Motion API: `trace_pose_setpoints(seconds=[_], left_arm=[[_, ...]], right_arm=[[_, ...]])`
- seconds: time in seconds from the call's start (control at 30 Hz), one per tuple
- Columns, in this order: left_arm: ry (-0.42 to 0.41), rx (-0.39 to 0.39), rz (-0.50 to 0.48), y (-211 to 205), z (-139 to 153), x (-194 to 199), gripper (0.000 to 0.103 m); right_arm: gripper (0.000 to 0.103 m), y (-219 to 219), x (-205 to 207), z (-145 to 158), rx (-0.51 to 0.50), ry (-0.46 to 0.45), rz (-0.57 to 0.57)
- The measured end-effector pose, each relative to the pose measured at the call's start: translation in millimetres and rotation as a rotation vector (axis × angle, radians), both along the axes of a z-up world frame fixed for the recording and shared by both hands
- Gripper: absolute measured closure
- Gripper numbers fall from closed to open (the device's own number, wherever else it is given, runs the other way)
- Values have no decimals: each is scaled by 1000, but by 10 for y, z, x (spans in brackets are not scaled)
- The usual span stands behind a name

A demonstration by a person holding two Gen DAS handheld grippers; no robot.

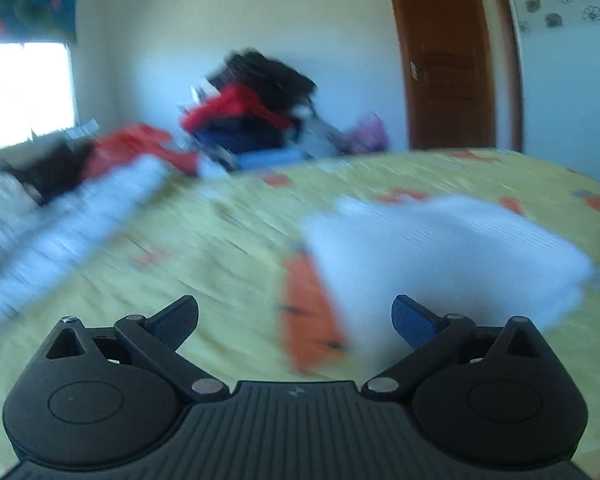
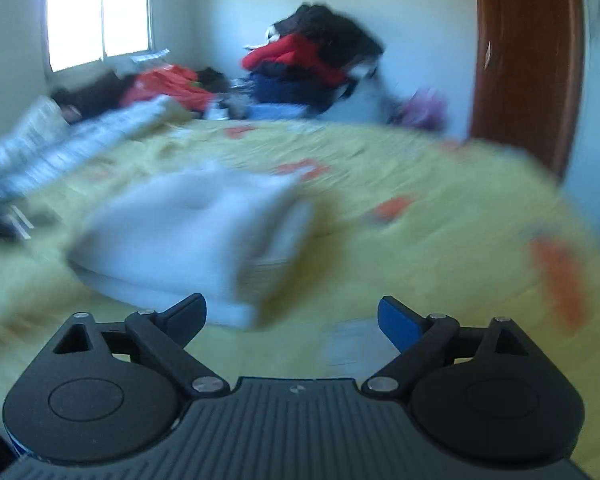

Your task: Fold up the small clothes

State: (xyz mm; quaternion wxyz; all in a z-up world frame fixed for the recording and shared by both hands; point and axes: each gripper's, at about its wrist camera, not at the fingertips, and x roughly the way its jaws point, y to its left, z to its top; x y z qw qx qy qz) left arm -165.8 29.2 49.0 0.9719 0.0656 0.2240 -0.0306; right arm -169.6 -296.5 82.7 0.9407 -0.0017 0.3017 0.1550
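Folded white ribbed garment [image 1: 440,252] lies flat on the yellow bedspread with orange motifs [image 1: 220,248], blurred in both views. Left gripper [image 1: 296,320] stands near the garment's front-left corner, jaws spread wide, nothing between them; right gripper [image 2: 292,318] near its front-right corner, jaws likewise wide and empty. Heap of dark and red clothes [image 2: 312,64] sits beyond the garment, past the bedspread's far edge.

White folded garment [image 2: 188,232]: soft ribbed cloth. Bed cover [image 2: 420,248]: matt yellow fabric, orange print. Left gripper [image 1: 295,322]: matt black plastic, ridged. Door [image 1: 452,60]: glossy brown wood.
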Motion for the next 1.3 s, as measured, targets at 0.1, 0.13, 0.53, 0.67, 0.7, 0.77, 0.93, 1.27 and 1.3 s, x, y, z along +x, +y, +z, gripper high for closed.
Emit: trace_pose_setpoints(seconds=[0.1,0.13,0.53,0.67,0.7,0.77,0.93,1.27,1.3], left_arm=[[69,-60,-45,-236,-165,30,0],[81,-70,-45,-276,-206,44,0],[187,-92,-1,-463,-632,122,0],[189,-106,5,-425,-633,172,0],[191,-95,9,-447,-635,177,0],[190,-95,12,-452,-629,178,0],[189,-98,10,-444,-626,189,0],[187,-95,14,-463,-617,170,0],[187,-96,13,-462,-618,170,0]], right_arm=[[8,200,138,-130,84,55,-7],[7,247,182,-170,107,63,-20],[1,714,242,-774,-74,51,-113],[1,792,273,-801,-104,46,-125],[1,798,268,-806,-105,43,-129],[1,787,265,-813,-100,41,-134],[1,782,263,-814,-99,40,-134],[1,788,243,-810,-98,38,-137],[1,787,243,-811,-98,38,-138]])
